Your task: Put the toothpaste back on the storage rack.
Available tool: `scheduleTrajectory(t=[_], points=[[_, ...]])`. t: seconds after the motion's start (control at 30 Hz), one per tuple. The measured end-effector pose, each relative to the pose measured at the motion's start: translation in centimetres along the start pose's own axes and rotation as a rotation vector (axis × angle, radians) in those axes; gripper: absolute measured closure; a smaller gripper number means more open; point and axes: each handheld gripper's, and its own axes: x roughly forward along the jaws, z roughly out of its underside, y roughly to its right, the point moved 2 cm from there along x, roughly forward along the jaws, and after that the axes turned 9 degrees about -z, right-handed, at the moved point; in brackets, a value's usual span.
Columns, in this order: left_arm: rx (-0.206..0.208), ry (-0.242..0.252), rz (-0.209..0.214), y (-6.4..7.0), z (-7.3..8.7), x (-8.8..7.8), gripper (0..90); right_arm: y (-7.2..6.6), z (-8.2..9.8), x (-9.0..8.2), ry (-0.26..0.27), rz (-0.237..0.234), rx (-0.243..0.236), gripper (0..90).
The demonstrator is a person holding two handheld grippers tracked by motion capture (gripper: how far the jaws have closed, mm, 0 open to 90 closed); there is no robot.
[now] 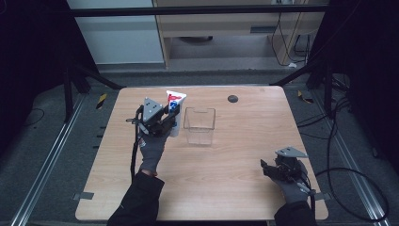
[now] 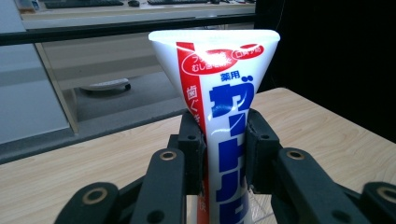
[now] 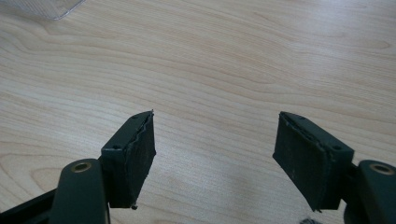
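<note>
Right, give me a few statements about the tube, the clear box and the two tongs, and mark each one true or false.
1. The left tongs are shut on the toothpaste tube. True.
2. The tube lies flat on the table. False: it stands upright between the jaws, flat crimped end up.
3. The right tongs are open with nothing between them. True.
4. The clear box already has the tube inside. False: the box is empty and the tube is beside it, on its left in the high view.
5. The right tongs hover over the clear box. False: they are near the table's front right corner, far from it.
</note>
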Motion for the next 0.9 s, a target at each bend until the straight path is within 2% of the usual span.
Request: scheduleTrajectory(t=[0.23,0.37,0.67,0.9], points=[[-0.023,0.023,0.002,0.5,-1.0,1.3,71.3,0.0,0.0,0.0,0.002,-0.004,0.007,28.7],[-0.055,0.036,0.014,0.8,-1.4,2.1,71.4,0.1,0.0,0.0,0.006,-0.003,0.003,28.7],[-0.05,0.035,0.029,1.7,-2.0,3.9,71.4,0.1,0.0,0.0,0.008,-0.01,0.017,28.7],[-0.058,0.033,0.022,2.2,-1.7,5.6,71.4,0.1,0.0,0.0,0.011,-0.013,0.017,28.7]])
